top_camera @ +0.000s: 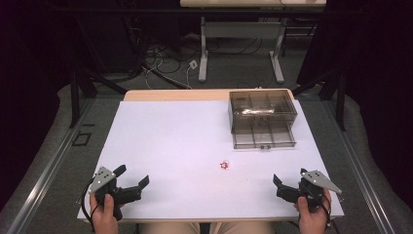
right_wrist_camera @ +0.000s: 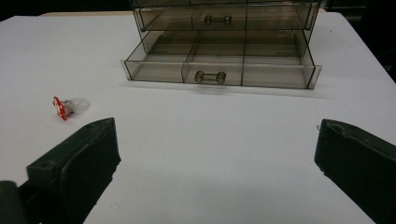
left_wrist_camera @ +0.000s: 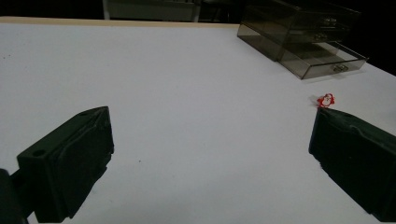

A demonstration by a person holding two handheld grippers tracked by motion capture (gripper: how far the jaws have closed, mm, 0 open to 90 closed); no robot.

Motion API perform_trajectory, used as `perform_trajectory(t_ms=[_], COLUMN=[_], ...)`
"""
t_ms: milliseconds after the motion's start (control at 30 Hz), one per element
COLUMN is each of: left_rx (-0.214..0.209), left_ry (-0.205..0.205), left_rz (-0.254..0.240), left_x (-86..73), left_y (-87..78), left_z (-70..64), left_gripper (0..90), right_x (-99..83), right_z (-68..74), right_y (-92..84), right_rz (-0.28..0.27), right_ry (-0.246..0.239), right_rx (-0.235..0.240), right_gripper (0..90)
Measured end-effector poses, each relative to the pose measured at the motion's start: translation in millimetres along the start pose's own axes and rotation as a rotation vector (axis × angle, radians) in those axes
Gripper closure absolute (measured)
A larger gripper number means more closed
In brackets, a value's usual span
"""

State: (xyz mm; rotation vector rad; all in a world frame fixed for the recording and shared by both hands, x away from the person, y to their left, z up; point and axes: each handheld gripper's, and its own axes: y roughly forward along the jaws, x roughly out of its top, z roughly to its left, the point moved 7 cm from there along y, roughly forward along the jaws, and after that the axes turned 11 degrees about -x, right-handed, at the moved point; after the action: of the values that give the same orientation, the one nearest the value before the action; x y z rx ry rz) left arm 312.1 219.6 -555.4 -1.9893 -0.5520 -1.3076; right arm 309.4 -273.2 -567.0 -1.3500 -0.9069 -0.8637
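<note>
Left gripper (top_camera: 132, 176) rests low, jaws wide; right gripper (top_camera: 287, 178) likewise.

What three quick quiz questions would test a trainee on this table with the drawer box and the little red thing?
1. True or false: the bottom drawer of the drawer box is pulled out.
2. Which gripper is nearer the small red object: A left gripper, B right gripper?
3. Fill in: both grippers are ___ and hold nothing.

Key: 1 true; 2 B; 3 open.
</note>
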Motion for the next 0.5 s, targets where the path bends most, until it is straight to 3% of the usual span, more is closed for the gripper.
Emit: perform_trajectory(t_ms=[67,100,167,300,333,500], left_rx=[0.002,0.004,0.005,0.005,0.005,0.008], left_ry=[0.000,0.003,0.003,0.001,0.003,0.002], left_rz=[0.000,0.000,-0.002,-0.001,0.002,0.000], left_x=[0.0,0.1,0.3,-1.0,-1.4,-1.9], left_y=[-0.6,-0.7,-0.8,-1.7,-2.0,-2.9], left_z=[0.3,0.4,0.3,-1.0,-1.2,-1.0], left_gripper=[0.0,0.1,0.1,0.1,0.1,0.1], right_x=[-0.8,1.5,-1.5,1.4,0.0,3.7], right_z=[1.1,2.8,2.3,7.7,8.2,13.2], right_y=[0.1,4.6,-0.4,5.2,3.3,10.1], right_rz=[0.012,-0.045,0.031,-0.018,0.017,0.014], right_ry=[0.004,0.020,-0.010,0.011,0.001,0.014], right_rx=[-0.004,-0.011,0.001,-0.003,0.009,0.005], right_gripper=[0.0,0.0,0.0,0.0,0.0,0.0])
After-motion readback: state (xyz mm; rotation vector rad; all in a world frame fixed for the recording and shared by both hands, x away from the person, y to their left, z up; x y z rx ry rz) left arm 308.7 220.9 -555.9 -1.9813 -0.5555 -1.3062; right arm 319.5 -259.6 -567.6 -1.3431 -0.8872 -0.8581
